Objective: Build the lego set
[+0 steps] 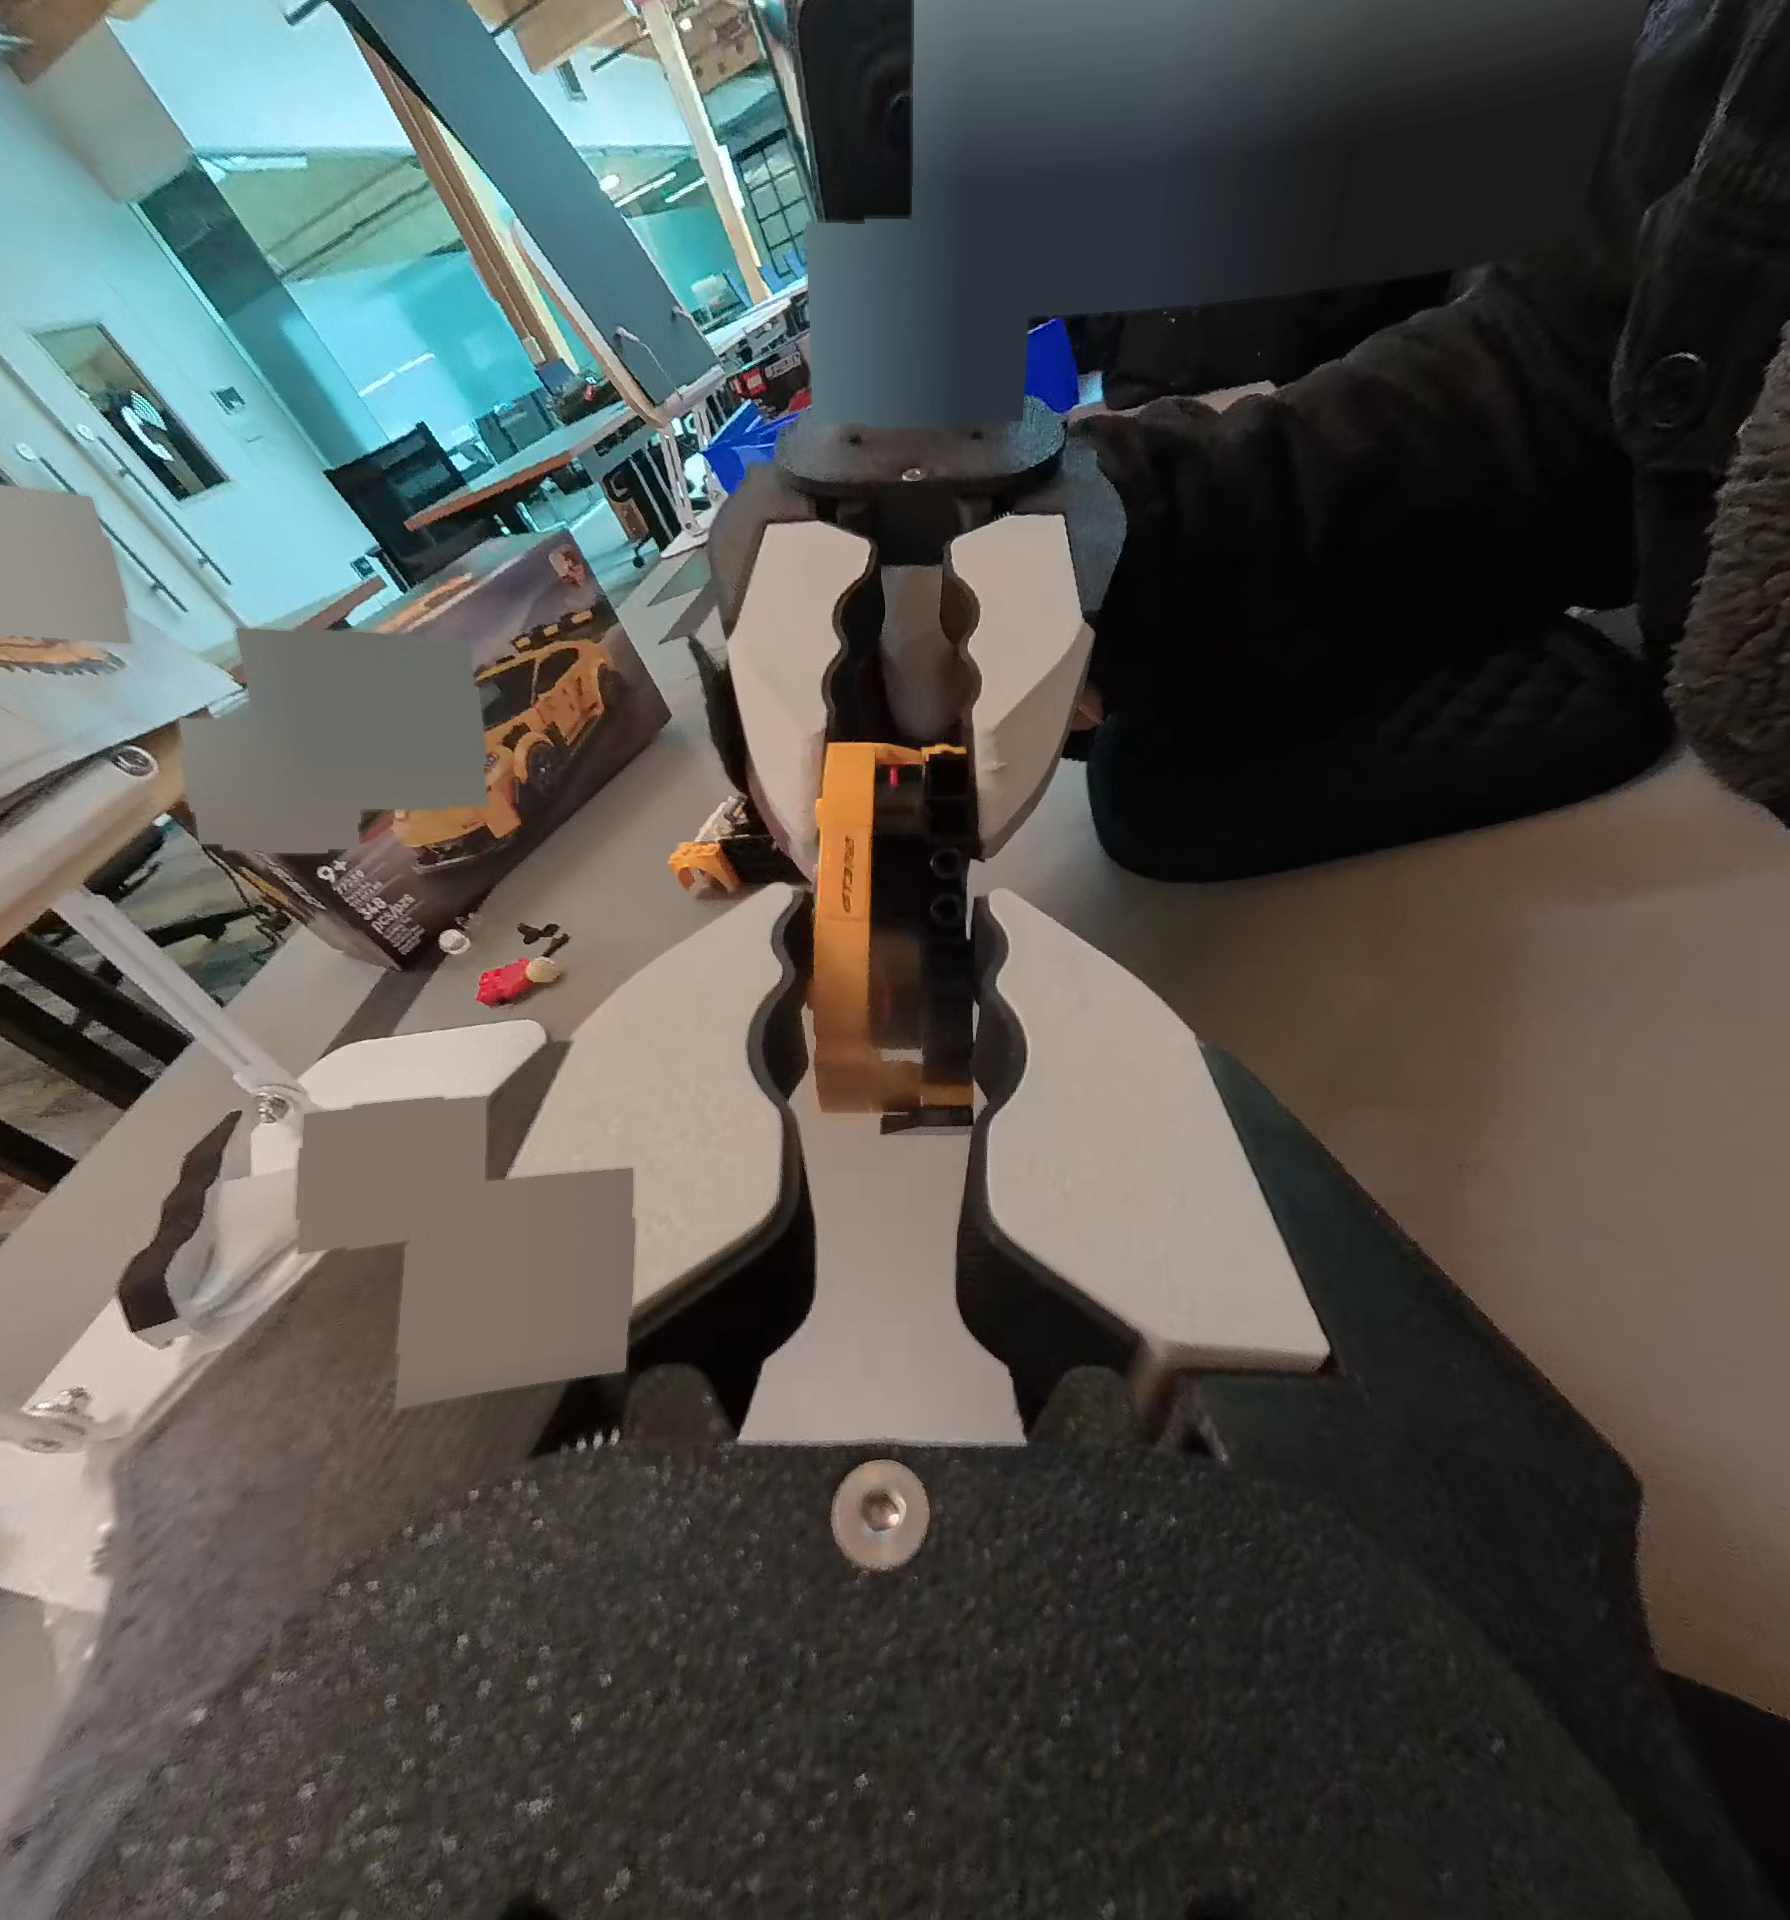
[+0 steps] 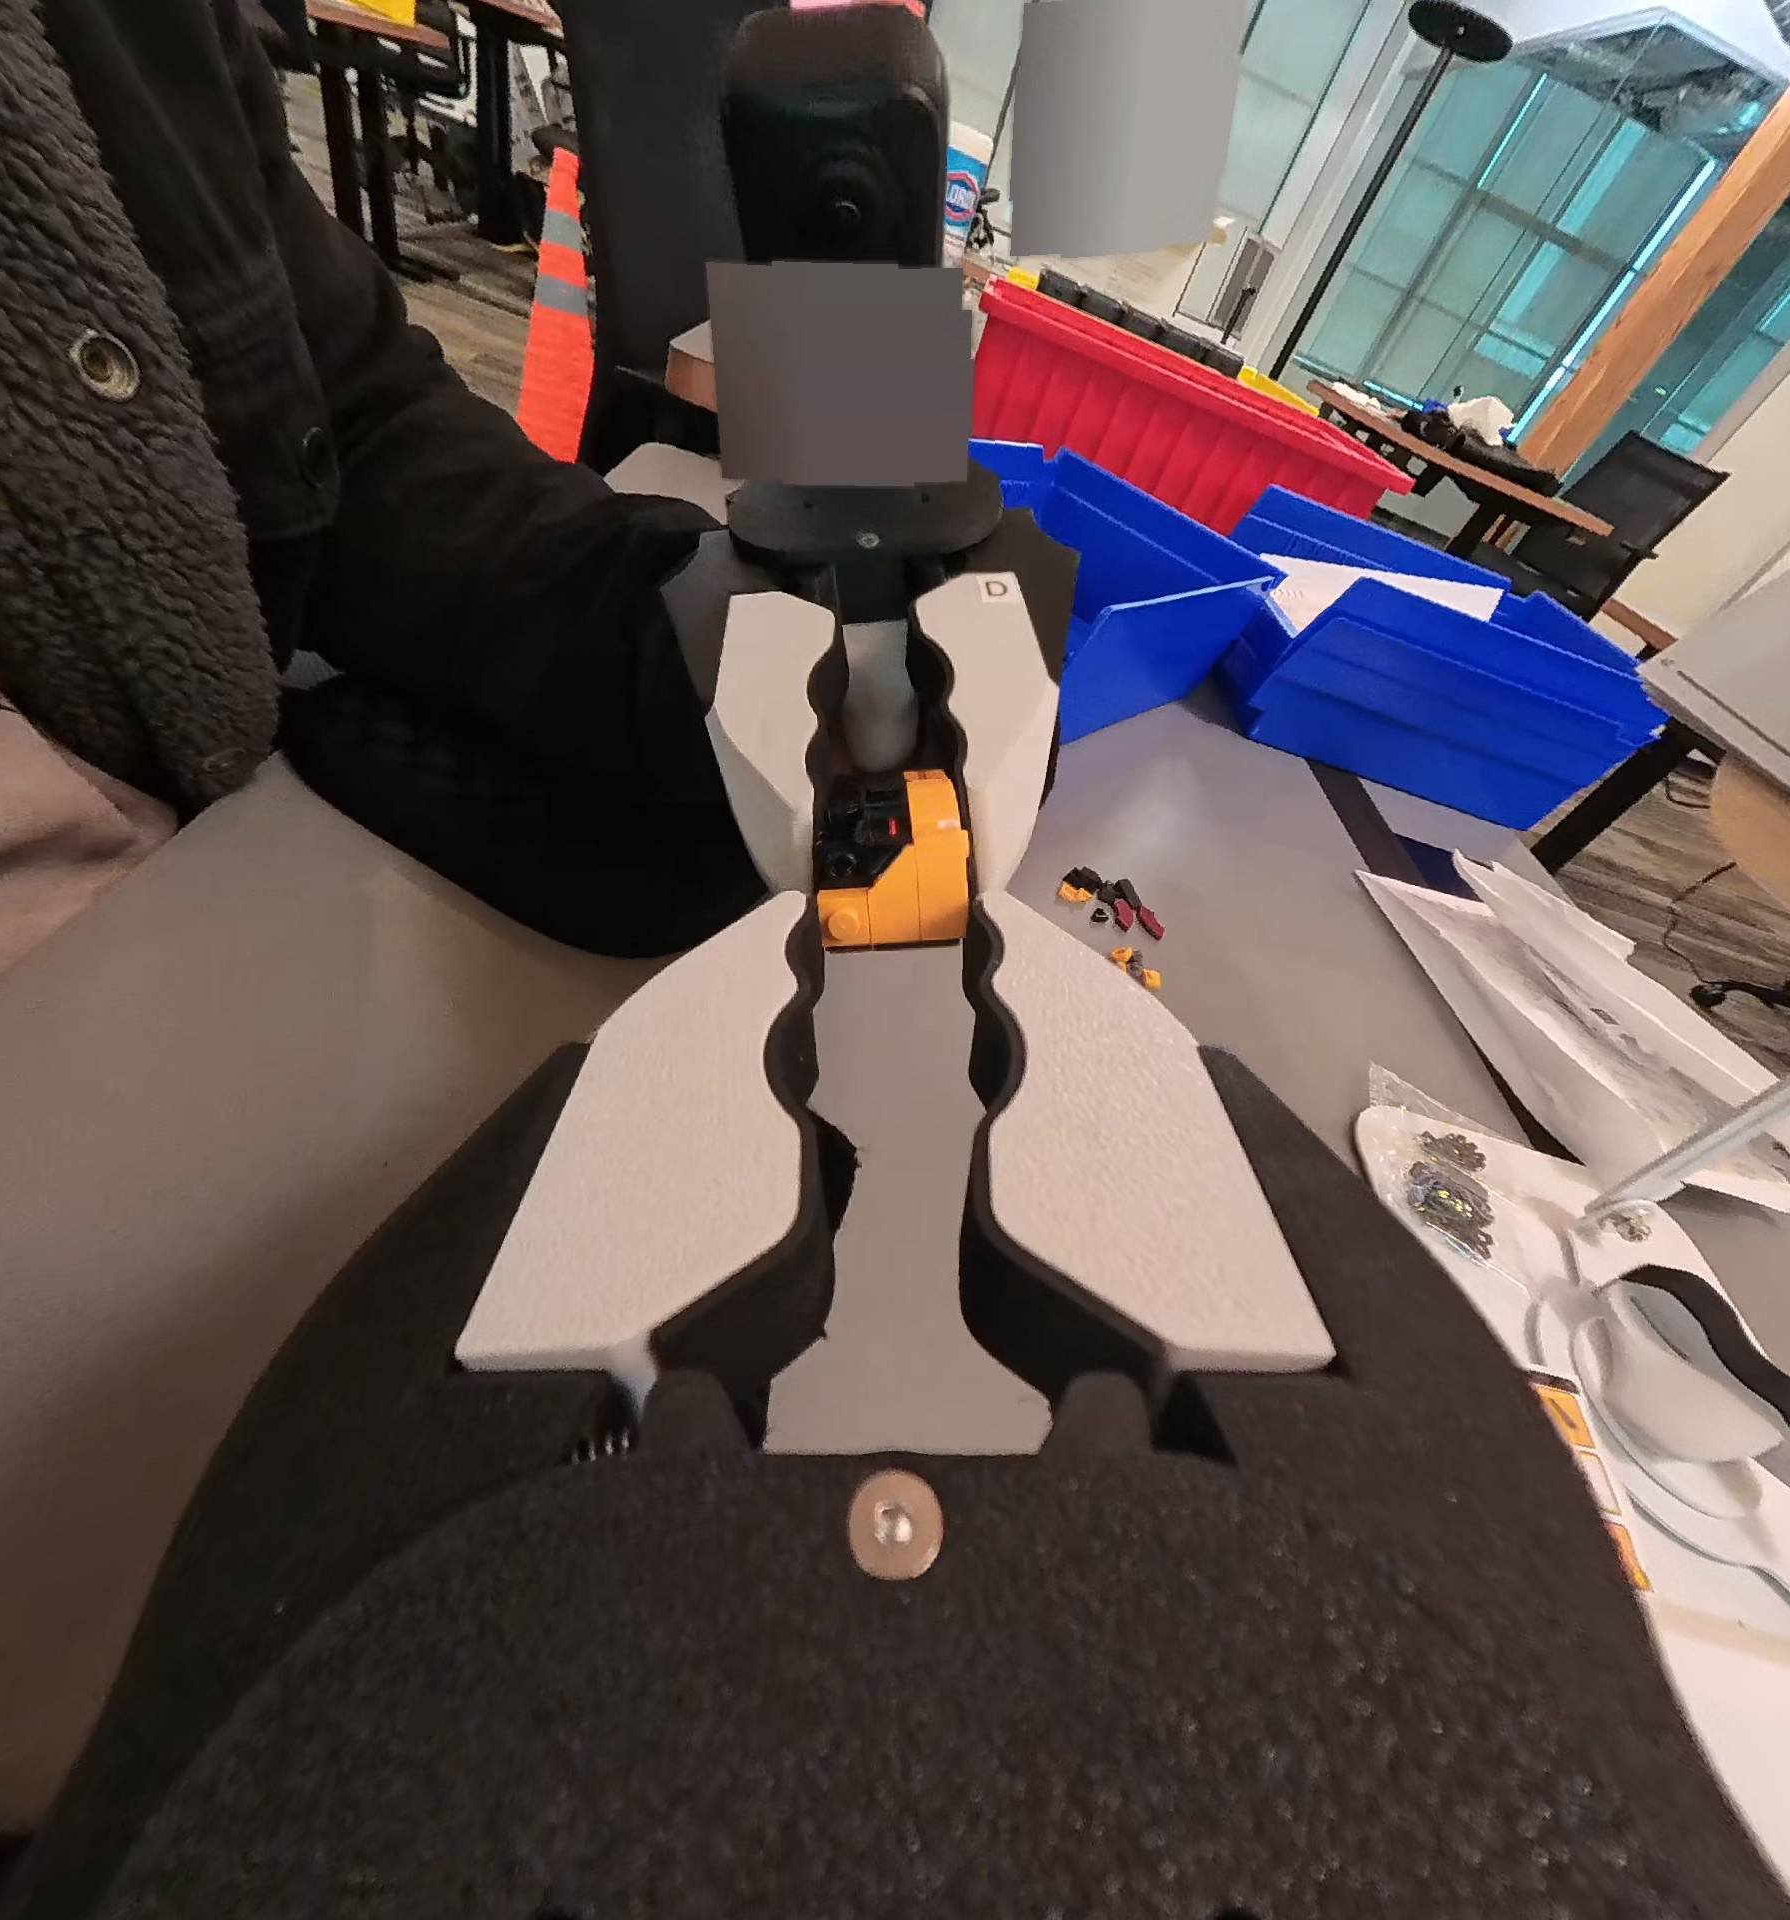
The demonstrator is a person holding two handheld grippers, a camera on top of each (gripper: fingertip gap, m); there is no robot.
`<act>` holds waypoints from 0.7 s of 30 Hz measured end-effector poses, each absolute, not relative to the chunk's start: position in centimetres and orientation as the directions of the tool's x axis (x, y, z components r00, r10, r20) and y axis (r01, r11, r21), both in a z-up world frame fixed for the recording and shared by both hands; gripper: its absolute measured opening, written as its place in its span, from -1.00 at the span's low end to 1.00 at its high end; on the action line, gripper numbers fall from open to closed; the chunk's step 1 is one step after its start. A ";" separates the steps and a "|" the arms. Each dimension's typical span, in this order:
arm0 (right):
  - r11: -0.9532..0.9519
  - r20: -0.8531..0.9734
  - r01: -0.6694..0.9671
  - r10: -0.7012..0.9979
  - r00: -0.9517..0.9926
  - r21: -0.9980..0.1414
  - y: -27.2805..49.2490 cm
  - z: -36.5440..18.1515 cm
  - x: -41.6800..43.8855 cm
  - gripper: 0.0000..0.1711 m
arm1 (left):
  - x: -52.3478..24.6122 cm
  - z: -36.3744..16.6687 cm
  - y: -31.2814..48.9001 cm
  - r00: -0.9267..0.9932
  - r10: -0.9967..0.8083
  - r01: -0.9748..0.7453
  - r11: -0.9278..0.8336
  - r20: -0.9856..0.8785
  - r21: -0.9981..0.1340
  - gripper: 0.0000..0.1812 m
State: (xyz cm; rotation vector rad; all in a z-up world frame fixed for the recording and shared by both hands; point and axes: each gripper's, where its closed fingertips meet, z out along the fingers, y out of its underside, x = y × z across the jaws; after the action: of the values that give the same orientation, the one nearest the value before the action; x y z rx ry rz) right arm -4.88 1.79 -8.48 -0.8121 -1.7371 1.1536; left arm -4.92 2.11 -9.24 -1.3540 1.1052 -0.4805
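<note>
Left wrist view: above the table (image 1: pixel 1390 1039), a yellow-and-black lego assembly (image 1: pixel 886 935) is pinched endwise by left gripper (image 1: pixel 886 914) and right gripper (image 1: pixel 901 821), judged light, rigid, easily split at joints.

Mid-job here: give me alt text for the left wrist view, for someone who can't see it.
Two grippers face each other over a grey table, both clamped on a yellow and black lego car section: the left gripper from the near side, the right gripper from the far side. Behind lie the set's box and loose pieces.
</note>
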 end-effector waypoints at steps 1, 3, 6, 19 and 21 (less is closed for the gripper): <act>0.356 0.305 0.051 0.860 -0.408 -0.933 1.7 -8.5 -4.9 -0.70 | -4.9 -9.3 2.1 0.449 -0.830 -0.298 0.212 -0.333 -0.931 -0.69; 0.355 0.302 0.058 0.860 -0.411 -0.933 1.7 -8.5 -4.9 -0.70 | -4.8 -9.4 2.0 0.441 -0.842 -0.287 0.194 -0.310 -0.938 -0.69; 0.359 0.302 0.064 0.857 -0.417 -0.931 1.6 -8.6 -4.8 -0.70 | -4.7 -9.5 1.9 0.430 -0.859 -0.267 0.175 -0.280 -0.948 -0.69; 0.277 0.186 0.138 0.868 -0.460 -0.951 1.6 -9.3 -4.8 -0.70 | -4.5 -10.2 1.5 0.362 -0.932 -0.162 -0.078 0.014 -0.984 -0.69; 0.256 0.158 0.156 0.871 -0.465 -0.954 1.6 -9.5 -4.8 -0.70 | -4.5 -10.3 1.5 0.356 -0.933 -0.153 -0.117 0.055 -0.981 -0.69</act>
State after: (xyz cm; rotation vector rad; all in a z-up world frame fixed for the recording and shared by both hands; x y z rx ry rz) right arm -4.85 1.63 -9.49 -0.9393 -1.8068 1.2553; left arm -4.49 1.50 -10.32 -1.5473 1.0142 -0.9125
